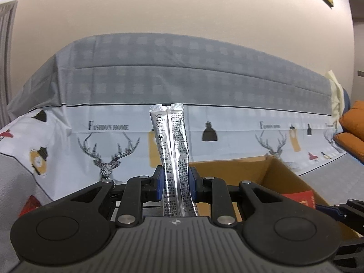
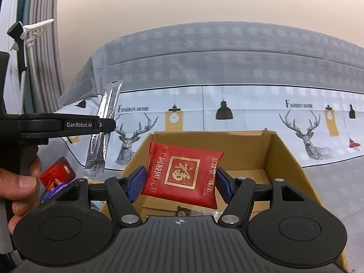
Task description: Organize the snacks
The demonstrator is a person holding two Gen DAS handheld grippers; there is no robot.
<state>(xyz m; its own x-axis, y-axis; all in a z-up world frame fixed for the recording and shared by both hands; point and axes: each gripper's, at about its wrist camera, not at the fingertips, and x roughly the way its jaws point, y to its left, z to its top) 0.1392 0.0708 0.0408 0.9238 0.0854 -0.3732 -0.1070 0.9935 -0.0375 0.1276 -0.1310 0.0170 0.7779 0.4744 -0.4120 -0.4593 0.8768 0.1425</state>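
Right, nearest in, the right gripper has its blue jaws standing fairly wide and pressed on both ends of a red snack packet with gold lettering, held flat and crosswise above the open cardboard box. Down inside the box, at six o'clock from the packet, a few wrappers peek out, too hidden to tell apart. Over at nine o'clock, the left gripper has its jaws drawn in narrow, clamped on two silver stick sachets that stand upright side by side, tops clear above the jaws. A hand wraps that gripper's handle at the picture's left edge. Just below the sachets, at about seven o'clock, a red pouch and a purple wrapper lie outside the box. Beyond everything, a cloth printed with deer and lamps drapes across, and a plain wall rises behind.
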